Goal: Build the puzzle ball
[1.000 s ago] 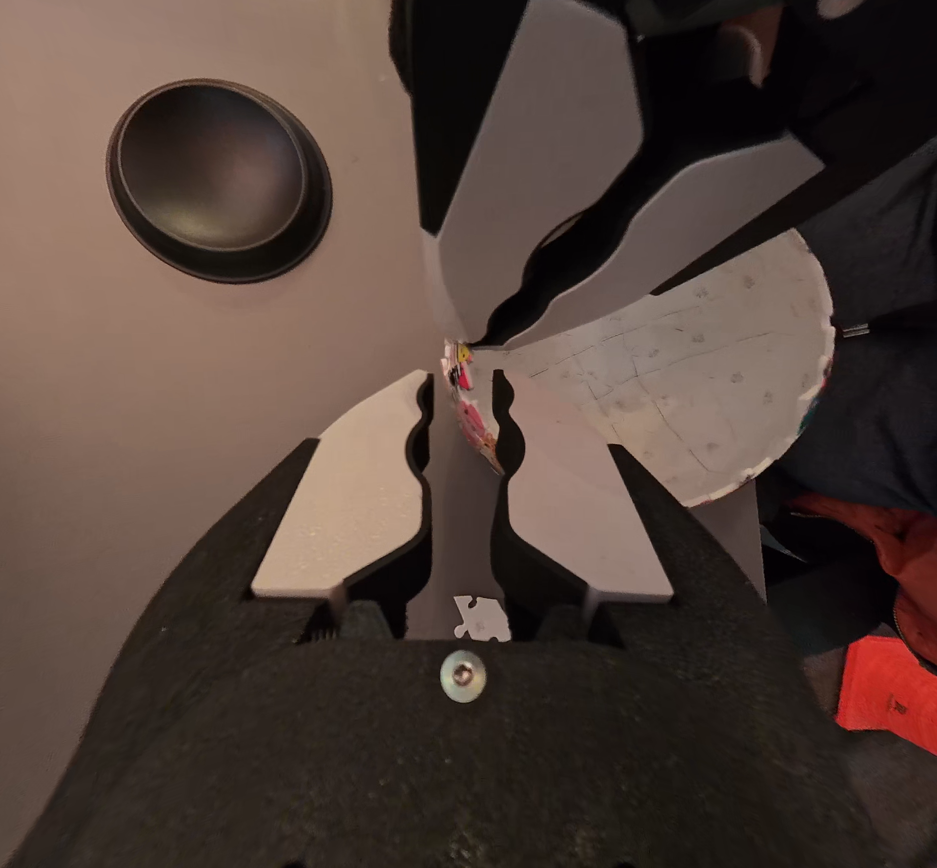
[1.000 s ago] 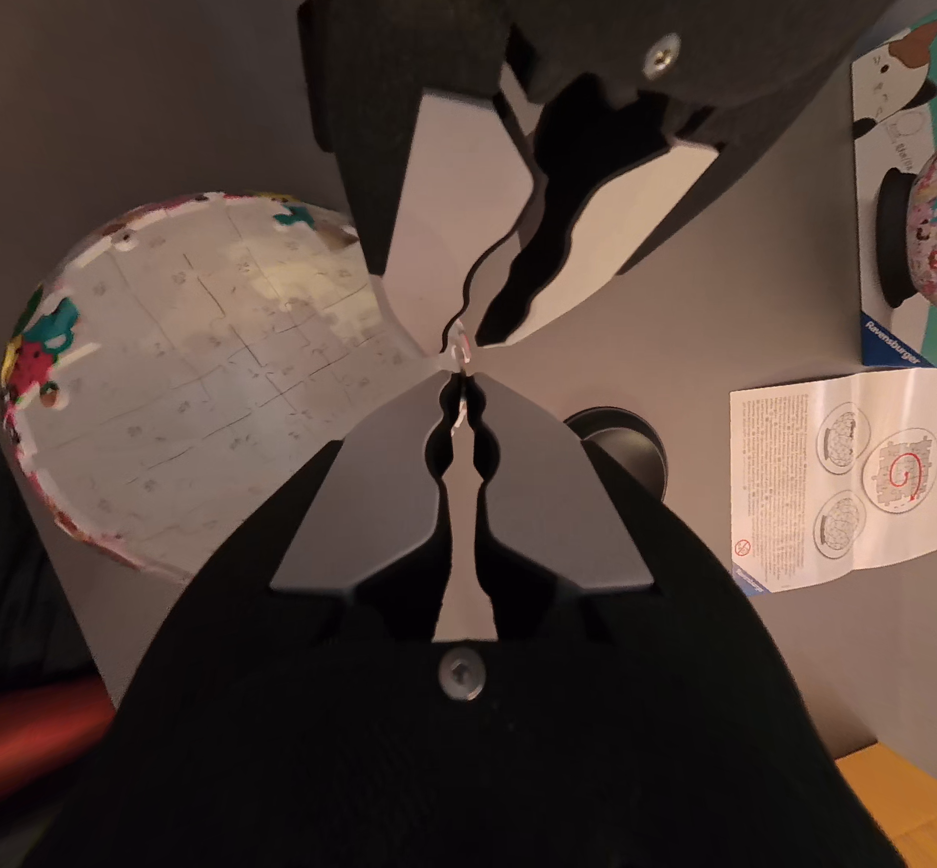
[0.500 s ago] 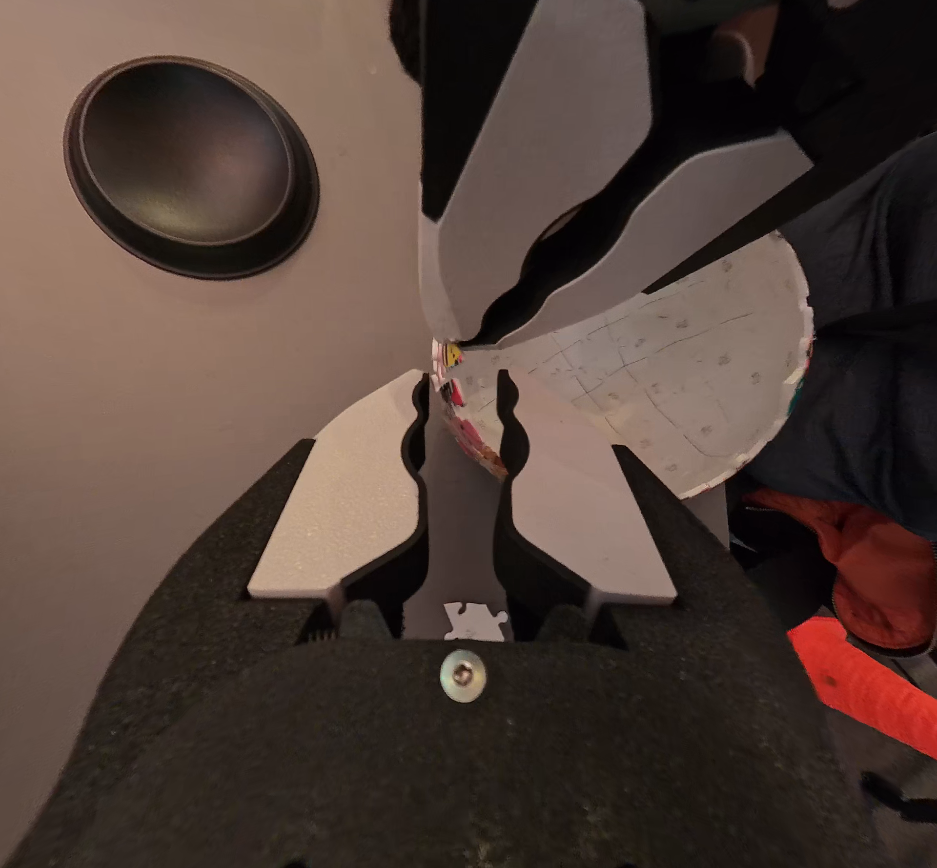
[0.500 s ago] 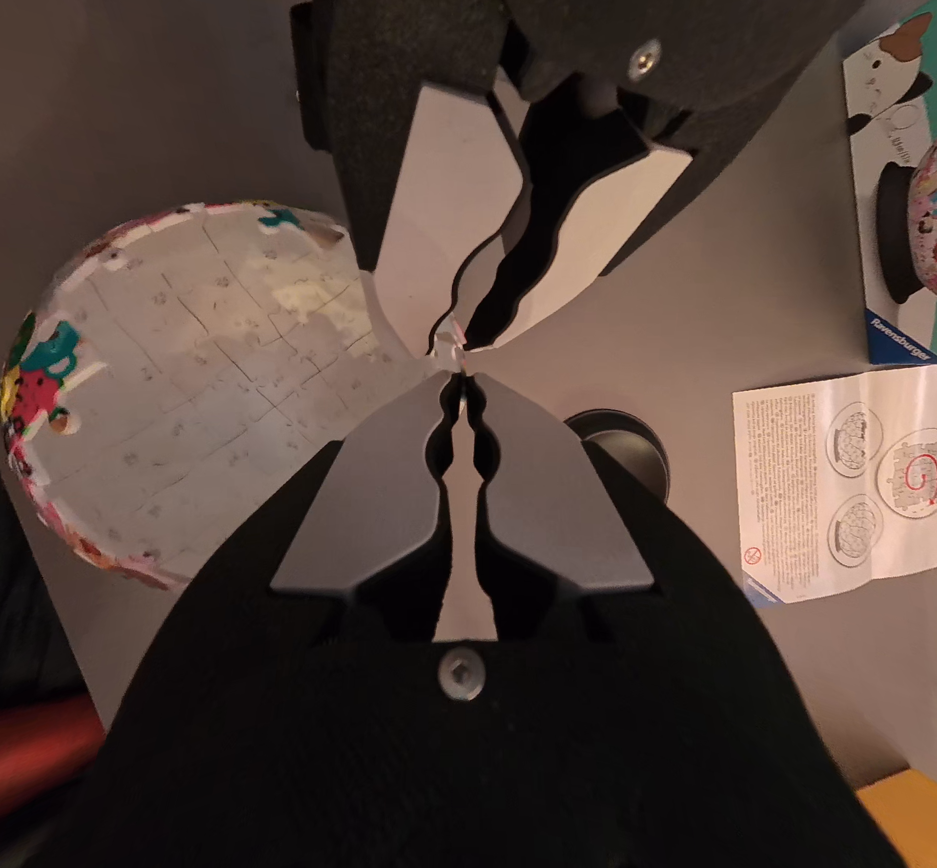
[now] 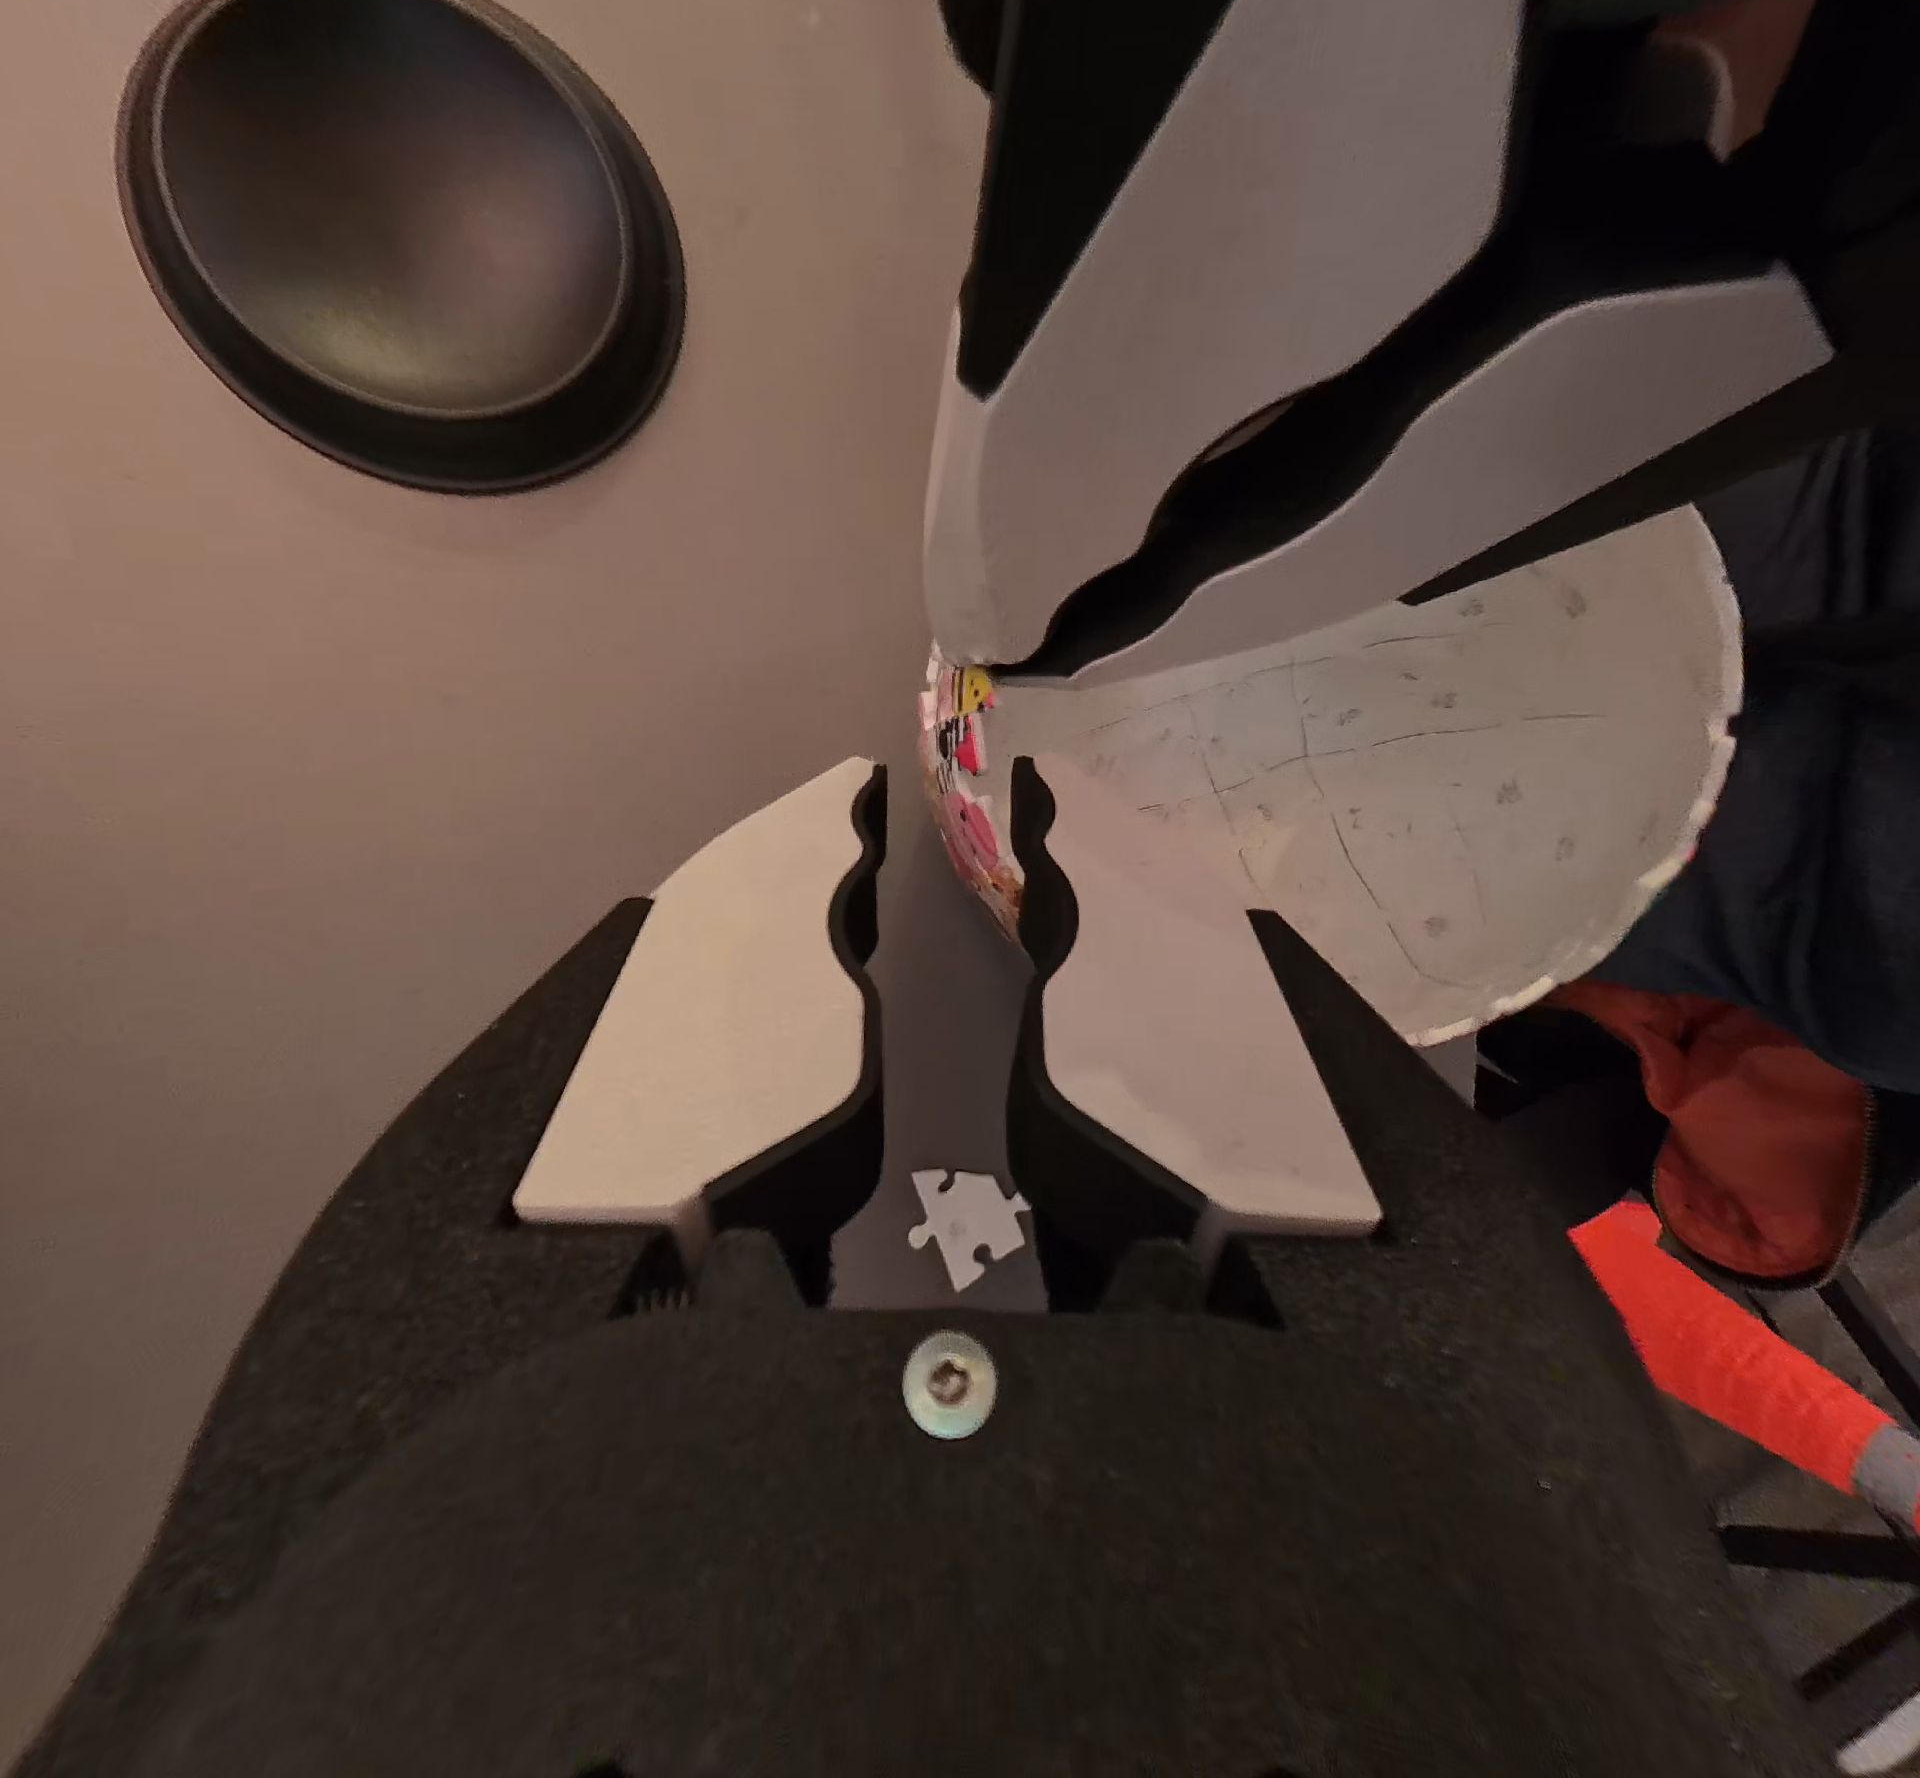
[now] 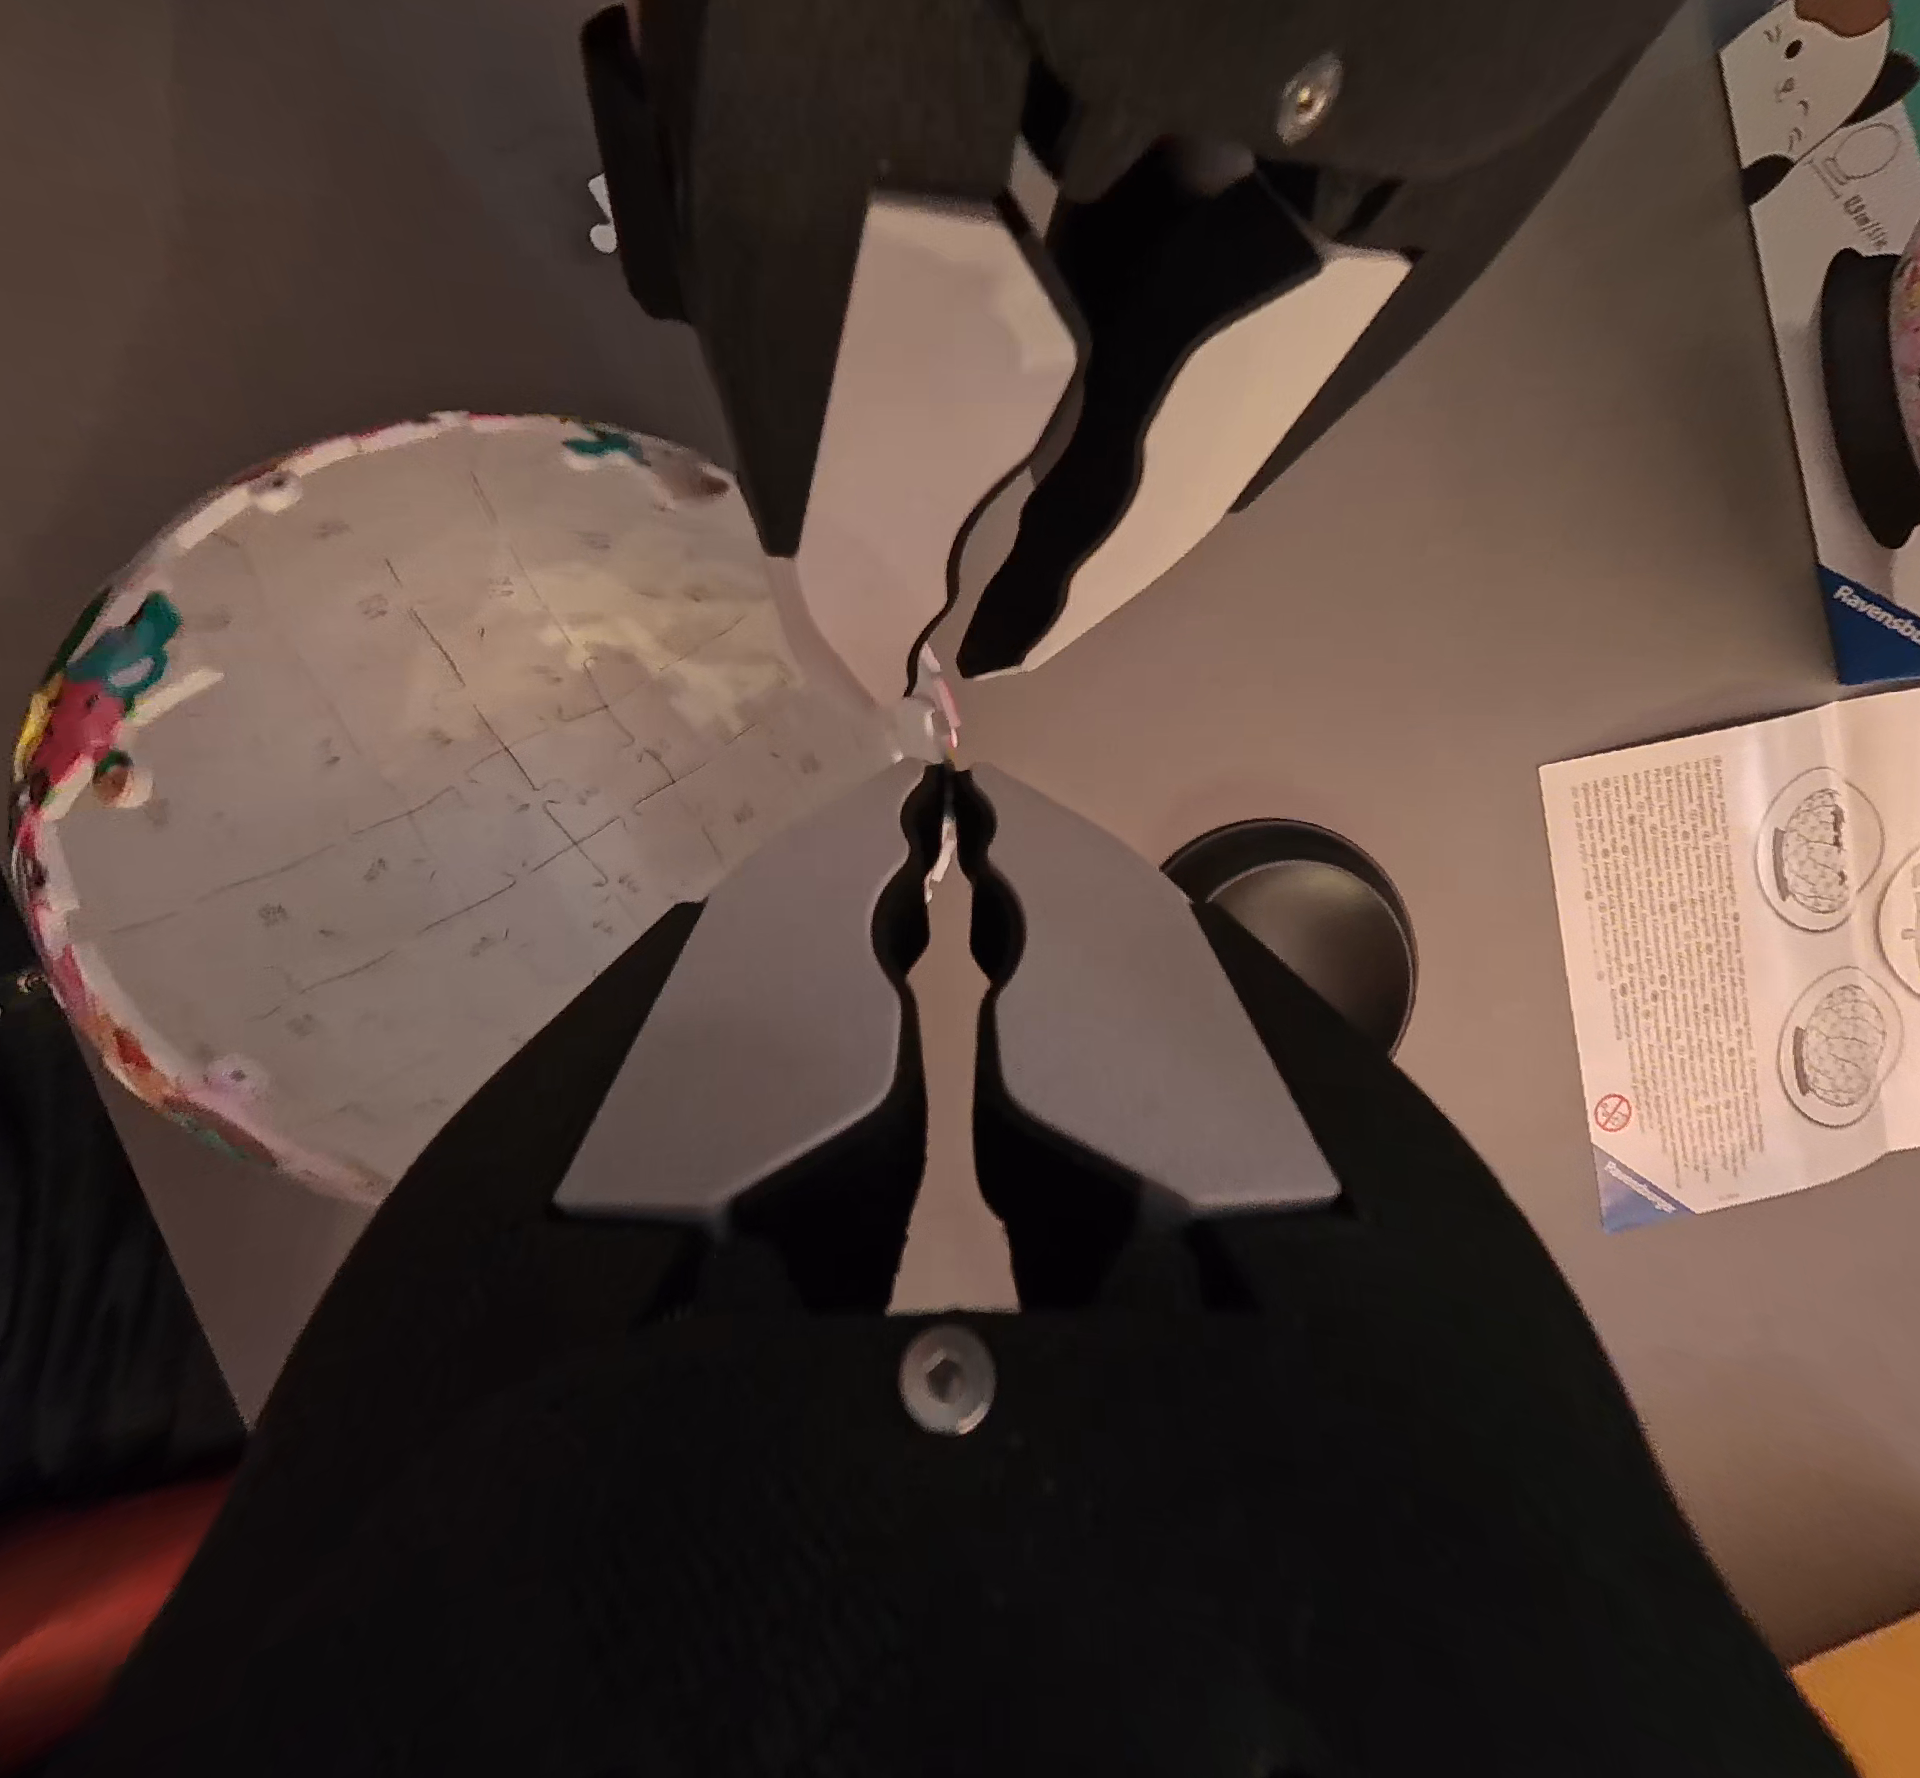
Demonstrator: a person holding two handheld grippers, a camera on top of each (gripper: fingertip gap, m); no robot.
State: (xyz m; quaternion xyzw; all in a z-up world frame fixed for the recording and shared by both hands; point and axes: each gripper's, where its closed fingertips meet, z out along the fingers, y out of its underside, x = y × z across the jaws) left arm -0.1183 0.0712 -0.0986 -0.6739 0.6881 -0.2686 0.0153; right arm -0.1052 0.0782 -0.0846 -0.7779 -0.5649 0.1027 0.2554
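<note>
The puzzle ball (image 5: 1351,793), a half shell, is held above the surface by its rim in the right gripper (image 6: 940,772), jaws clamped; left gripper (image 5: 945,772) jaws stand apart astride the rim, so twisting could pop seams.

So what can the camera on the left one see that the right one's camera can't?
Only the left wrist view shows a loose white puzzle piece lying on the table between its fingers, and orange fabric past the table edge. Only the right wrist view shows the instruction leaflet and the puzzle box. Both show the half-built puzzle ball, the black stand, and the two hand-held grippers meeting at the ball's rim.
</note>
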